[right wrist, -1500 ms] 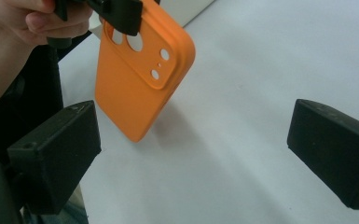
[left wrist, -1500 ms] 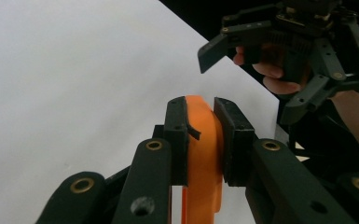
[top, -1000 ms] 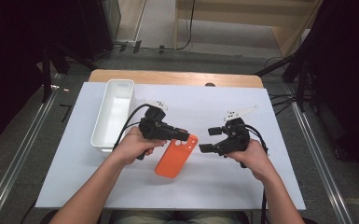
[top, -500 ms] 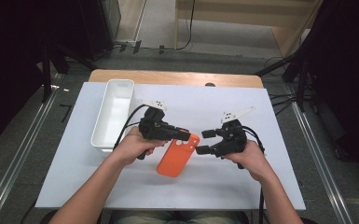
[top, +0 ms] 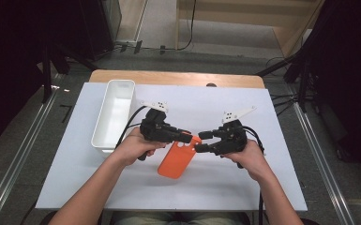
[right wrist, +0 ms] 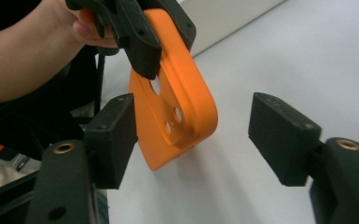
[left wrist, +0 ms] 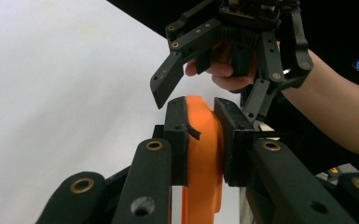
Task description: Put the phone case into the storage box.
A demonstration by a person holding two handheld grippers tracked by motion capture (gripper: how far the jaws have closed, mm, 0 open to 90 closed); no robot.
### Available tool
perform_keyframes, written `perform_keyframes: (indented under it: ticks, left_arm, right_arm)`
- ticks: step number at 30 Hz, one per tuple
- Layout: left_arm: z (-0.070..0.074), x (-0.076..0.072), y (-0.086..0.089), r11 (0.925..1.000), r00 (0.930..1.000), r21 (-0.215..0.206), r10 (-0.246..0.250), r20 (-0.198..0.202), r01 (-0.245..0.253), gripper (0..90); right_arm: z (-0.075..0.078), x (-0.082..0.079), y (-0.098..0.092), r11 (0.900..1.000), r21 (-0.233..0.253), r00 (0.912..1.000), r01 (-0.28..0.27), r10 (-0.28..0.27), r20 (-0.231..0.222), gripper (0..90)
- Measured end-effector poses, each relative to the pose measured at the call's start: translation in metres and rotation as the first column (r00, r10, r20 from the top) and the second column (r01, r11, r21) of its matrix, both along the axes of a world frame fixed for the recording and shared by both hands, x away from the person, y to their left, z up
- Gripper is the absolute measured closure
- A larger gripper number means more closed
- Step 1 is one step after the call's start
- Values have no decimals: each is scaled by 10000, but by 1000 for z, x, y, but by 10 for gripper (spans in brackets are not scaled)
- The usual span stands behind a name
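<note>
Because the orange phone case (top: 177,157) is a thin moulded shell, it looks light and somewhat flexible, with a smooth skin that could slide between hard pads; I would judge the safest hold to be across its flat faces near an end or along a long edge, where the rim stiffens it, not over the camera cut-outs. It is bright orange with rounded corners, a raised lip and a cluster of small holes near one end, seen plainly in the right gripper view (right wrist: 177,93). It is lifted at its far end and slopes down toward the near left, above the middle of the white table (top: 262,187); whether its near end touches the top I cannot tell. The left gripper (top: 184,137) is clamped on the far end of the case, its pads pressed to both faces in the left gripper view (left wrist: 204,140). The right gripper (top: 204,141) sits just right of the case with its jaws spread wide, holding nothing, one jaw close to the shell. To the far left lies a white tray (top: 107,140), well apart from the case.
</note>
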State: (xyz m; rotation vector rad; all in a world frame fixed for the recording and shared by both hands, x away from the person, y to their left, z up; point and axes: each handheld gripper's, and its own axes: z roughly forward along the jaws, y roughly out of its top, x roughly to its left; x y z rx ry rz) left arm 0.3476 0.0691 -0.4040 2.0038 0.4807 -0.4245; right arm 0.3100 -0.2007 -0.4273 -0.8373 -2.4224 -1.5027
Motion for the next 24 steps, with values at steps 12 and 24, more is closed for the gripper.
perform_keyframes:
  ticks: [12,24]
  left_arm:
    - [0,-2,-1,9993,9994,-141,-333,-9,333,749]
    - [0,-3,-1,9969,9972,-284,-740,-116,736,748]
  right_arm:
    - [-2,1,3,9968,176,9966,-778,782,-268,569]
    - [-3,2,4,9913,350,9911,-1269,1282,-364,720]
